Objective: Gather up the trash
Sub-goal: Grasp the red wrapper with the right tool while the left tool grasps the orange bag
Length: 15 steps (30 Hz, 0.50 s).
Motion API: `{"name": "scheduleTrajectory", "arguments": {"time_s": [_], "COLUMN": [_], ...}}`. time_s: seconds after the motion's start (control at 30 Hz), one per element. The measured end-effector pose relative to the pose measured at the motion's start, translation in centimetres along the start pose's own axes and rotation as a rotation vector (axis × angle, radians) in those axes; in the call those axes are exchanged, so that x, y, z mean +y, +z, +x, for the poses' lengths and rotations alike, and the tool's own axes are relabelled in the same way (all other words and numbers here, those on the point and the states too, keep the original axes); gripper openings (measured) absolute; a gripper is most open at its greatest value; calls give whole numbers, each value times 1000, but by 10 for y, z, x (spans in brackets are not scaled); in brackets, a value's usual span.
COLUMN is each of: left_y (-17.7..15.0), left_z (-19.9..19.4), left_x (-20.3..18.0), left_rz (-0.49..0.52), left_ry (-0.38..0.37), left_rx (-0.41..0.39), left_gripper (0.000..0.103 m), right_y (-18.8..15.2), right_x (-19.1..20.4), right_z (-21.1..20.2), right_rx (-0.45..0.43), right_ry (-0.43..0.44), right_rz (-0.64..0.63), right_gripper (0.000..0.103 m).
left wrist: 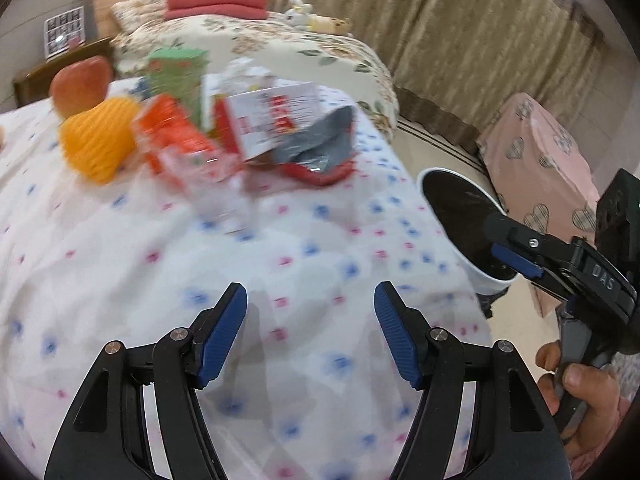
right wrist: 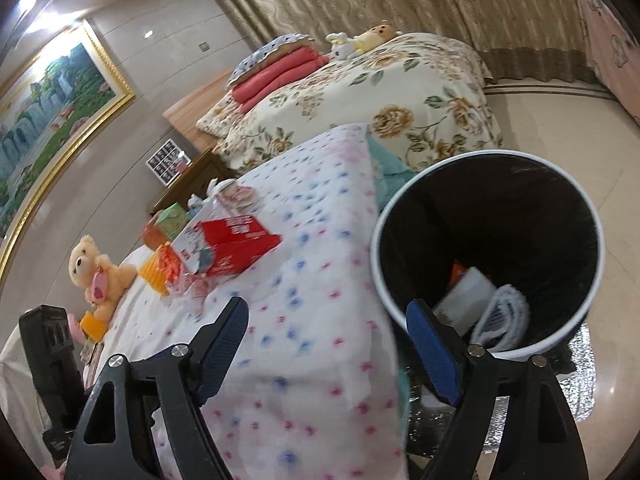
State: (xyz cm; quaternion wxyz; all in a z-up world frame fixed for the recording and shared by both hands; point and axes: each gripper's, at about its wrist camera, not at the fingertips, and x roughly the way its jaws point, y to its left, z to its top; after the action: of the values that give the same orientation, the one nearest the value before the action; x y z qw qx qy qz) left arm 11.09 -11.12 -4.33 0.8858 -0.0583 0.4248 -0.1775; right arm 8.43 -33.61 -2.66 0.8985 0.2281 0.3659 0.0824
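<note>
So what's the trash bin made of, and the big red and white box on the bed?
The trash bin looks like smooth hard plastic: white outside with a thin even rim, and a dark lining that may be a bag. The red and white box looks like thin printed cardboard, with flat folded panels and a torn-open end.

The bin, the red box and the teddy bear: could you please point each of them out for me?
bin (right wrist: 596, 236): right wrist view, on its white rim, right side.
red box (right wrist: 240, 250): right wrist view, on its red side face.
teddy bear (right wrist: 82, 260): right wrist view, on its head.
</note>
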Motion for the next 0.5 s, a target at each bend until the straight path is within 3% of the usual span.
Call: {"name": "scheduleTrajectory", "arguments": {"time_s": [0.5], "left_y": [5], "left_z": [-11], "left_x": [55], "left_rz": [-111], "left_ry": [57], "left_rx": [-19], "left_gripper": [68], "right_y": [-10], "right_x": [48], "right_z": [32], "right_rx": [54], "right_ry": [50], "right_rz": [-76], "right_gripper": [85]}}
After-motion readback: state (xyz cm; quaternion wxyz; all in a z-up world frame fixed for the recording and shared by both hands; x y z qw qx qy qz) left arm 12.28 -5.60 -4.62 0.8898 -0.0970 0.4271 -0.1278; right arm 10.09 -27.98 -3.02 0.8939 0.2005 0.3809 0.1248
